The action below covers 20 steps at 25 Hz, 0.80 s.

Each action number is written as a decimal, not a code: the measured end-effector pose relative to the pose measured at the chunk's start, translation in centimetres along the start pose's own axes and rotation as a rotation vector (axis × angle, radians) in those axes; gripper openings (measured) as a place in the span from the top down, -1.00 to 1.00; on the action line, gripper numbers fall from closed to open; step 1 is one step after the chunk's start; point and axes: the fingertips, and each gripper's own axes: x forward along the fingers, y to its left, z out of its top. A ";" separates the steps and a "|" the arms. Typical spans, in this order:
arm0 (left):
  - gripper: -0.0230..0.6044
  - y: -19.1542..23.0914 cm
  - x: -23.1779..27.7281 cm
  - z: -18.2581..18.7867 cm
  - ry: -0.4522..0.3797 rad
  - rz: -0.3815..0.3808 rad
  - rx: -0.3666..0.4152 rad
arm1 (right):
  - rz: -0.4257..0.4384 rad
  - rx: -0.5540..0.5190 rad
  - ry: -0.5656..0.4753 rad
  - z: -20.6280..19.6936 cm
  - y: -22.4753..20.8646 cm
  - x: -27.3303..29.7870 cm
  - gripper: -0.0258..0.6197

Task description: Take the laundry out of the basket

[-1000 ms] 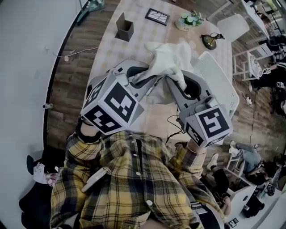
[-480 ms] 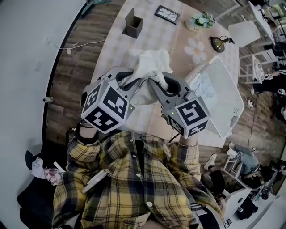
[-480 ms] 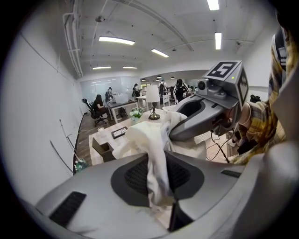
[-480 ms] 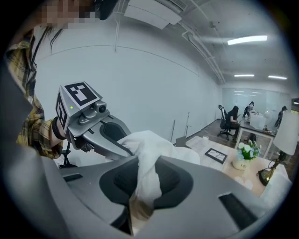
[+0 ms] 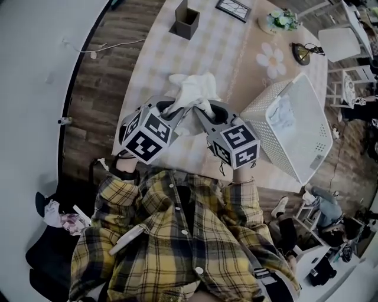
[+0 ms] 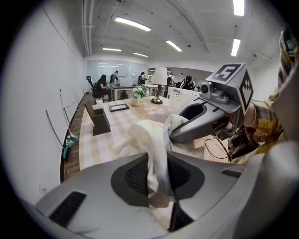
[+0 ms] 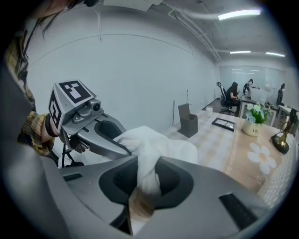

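Cloth (image 5: 192, 88) in left gripper (image 5: 172, 108), right gripper (image 5: 202, 109)

Two claws are showing, left claw (image 5: 170, 108) and right claw (image 5: 204, 110), and two cloths, held cloth (image 5: 192, 88) and basket cloth (image 5: 283, 113); one desk (image 5: 218, 53) is carrying one basket (image 5: 263, 118), one box (image 5: 186, 13), one frame (image 5: 234, 8), one plant (image 5: 282, 19), one lamp (image 5: 305, 53)

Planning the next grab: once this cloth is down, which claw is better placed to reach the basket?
Right, likely. The right claw is beside the basket; the left claw is farther off. Both grip the cloth.
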 end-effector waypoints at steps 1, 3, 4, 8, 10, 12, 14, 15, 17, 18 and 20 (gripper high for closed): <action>0.61 0.1 0.6 -0.7 0.012 -0.005 -0.009 | -0.010 -0.001 0.021 -0.8 -0.2 0.7 0.63; 0.60 0.2 1.9 -2.1 0.029 -0.016 -0.029 | -0.030 0.002 0.055 -2.4 -0.4 1.9 0.63; 0.60 0.1 2.5 -2.7 0.030 -0.025 -0.048 | -0.037 0.012 0.065 -3.0 -0.5 2.4 0.63; 0.60 0.0 3.9 -4.3 0.016 -0.065 -0.131 | -0.030 0.048 0.104 -4.8 -1.0 3.8 0.63; 0.59 -0.1 4.6 -4.9 0.017 -0.072 -0.136 | -0.022 0.051 0.127 -5.7 -1.1 4.5 0.63; 0.58 -0.3 5.1 -5.4 0.018 -0.071 -0.144 | -0.023 0.061 0.140 -6.5 -1.2 5.0 0.62; 0.58 -0.4 5.6 -5.7 0.015 -0.062 -0.158 | -0.038 0.058 0.143 -7.0 -1.4 5.3 0.62; 0.57 -0.3 5.8 -5.9 0.015 -0.056 -0.166 | -0.051 0.050 0.143 -7.1 -1.4 5.5 0.62; 0.57 -0.1 6.2 -6.3 0.014 -0.045 -0.182 | -0.075 0.039 0.143 -7.3 -1.4 5.9 0.62; 0.57 -0.1 6.3 -6.4 0.011 -0.042 -0.191 | -0.080 0.041 0.144 -7.3 -1.5 6.1 0.61; 0.57 0.1 6.5 -6.4 -0.007 -0.037 -0.216 | -0.080 0.049 0.148 -7.4 -1.6 6.3 0.61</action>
